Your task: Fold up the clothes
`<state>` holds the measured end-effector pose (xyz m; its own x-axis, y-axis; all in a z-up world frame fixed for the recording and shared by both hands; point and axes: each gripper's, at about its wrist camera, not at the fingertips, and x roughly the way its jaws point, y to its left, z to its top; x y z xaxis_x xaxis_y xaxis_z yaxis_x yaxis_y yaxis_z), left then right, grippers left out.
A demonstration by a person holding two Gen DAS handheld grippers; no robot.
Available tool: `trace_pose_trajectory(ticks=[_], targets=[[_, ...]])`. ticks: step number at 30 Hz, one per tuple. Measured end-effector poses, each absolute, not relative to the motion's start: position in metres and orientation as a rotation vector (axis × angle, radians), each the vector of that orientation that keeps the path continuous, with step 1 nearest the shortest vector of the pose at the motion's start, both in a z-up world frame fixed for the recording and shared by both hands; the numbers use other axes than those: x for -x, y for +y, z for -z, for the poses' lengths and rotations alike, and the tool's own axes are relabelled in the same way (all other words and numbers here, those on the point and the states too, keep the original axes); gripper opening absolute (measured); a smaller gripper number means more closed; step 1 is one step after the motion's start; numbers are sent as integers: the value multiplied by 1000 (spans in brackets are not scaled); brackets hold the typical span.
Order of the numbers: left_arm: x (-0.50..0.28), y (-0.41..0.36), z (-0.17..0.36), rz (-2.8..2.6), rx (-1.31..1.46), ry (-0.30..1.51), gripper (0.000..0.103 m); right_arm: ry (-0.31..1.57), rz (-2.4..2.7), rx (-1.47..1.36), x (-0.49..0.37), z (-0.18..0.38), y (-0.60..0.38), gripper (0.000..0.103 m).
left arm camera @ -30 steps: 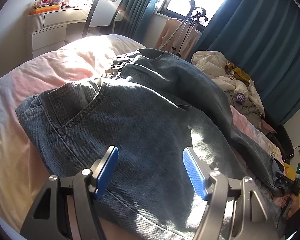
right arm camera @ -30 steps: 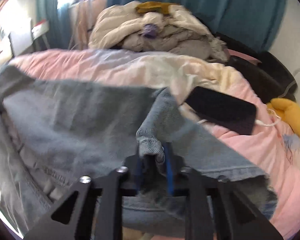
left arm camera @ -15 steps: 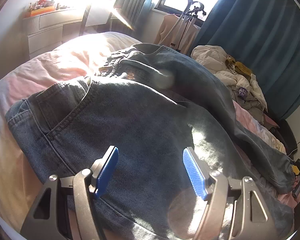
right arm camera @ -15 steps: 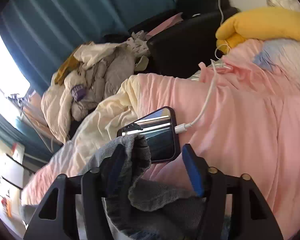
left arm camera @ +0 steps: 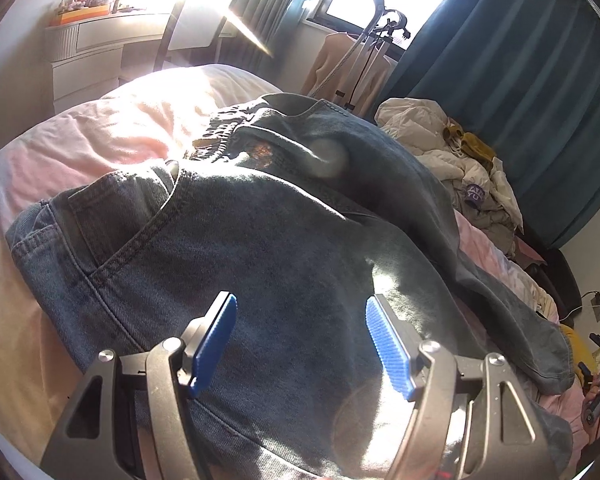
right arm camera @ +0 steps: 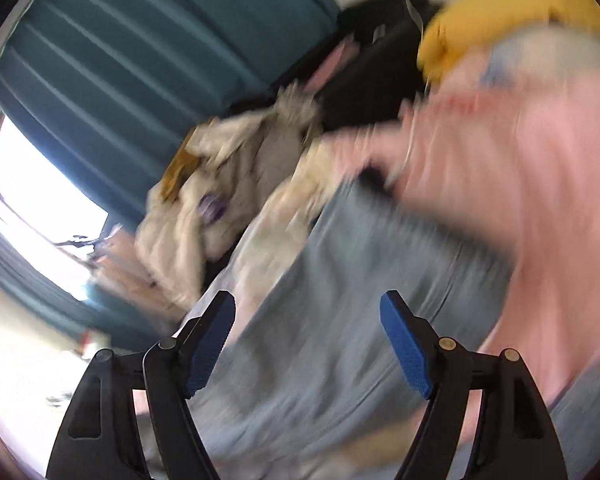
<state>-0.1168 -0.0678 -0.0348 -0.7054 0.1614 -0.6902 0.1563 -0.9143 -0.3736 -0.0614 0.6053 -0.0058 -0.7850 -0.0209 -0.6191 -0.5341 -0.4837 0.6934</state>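
While the jeans [left arm camera: 284, 264] lie spread across the pink bed [left arm camera: 112, 136], waistband and back pocket toward the sunlit side and one leg trailing off toward the curtain, the work appears to sit between two folds. The left gripper [left arm camera: 300, 346] hovers over the seat of the denim with its blue pads [left arm camera: 214, 340] held well apart, nothing between them and no cloth pinched. In the right wrist view, badly smeared by motion, the right gripper [right arm camera: 308, 344] has its jaws opening, with pale denim [right arm camera: 340, 320] lying beyond and below the pads but not pressed by them, so the leg looks freshly let go. Judging from this, a leg has just been laid over and the next grasp is pending. That next move probably calls for both grippers to find matching edges, likely the hem end and the waistband side, close on them and carry one half across the other. A heap of pale clothes [left arm camera: 456, 164] waits further along the bed.
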Motion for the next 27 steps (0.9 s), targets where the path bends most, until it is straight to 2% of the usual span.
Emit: trace_pose_trajectory(ticks=[5,7,11,14,21,27], targets=[[121,-72,31,-2843,1224,-627,69,1738,-2203,1144,88,69,505,76],[124,-81,28,-2868,1234,-642,69,1806,-2161,1260,101,91,470,76],[136,-101,32,-2836,1251,-783,69,1702,-2189,1409,123,115,429,76],[154,-106,41,-2773,1269,-883,69,1678,-2255,1386,137,121,425,73],[210,-96,52,-2792,1247,-853,69,1673,-2315,1290,157,132,435,73],[219,-91,62,-2804,1230,-862,69,1597,-2505,1184,176,110,434,72]])
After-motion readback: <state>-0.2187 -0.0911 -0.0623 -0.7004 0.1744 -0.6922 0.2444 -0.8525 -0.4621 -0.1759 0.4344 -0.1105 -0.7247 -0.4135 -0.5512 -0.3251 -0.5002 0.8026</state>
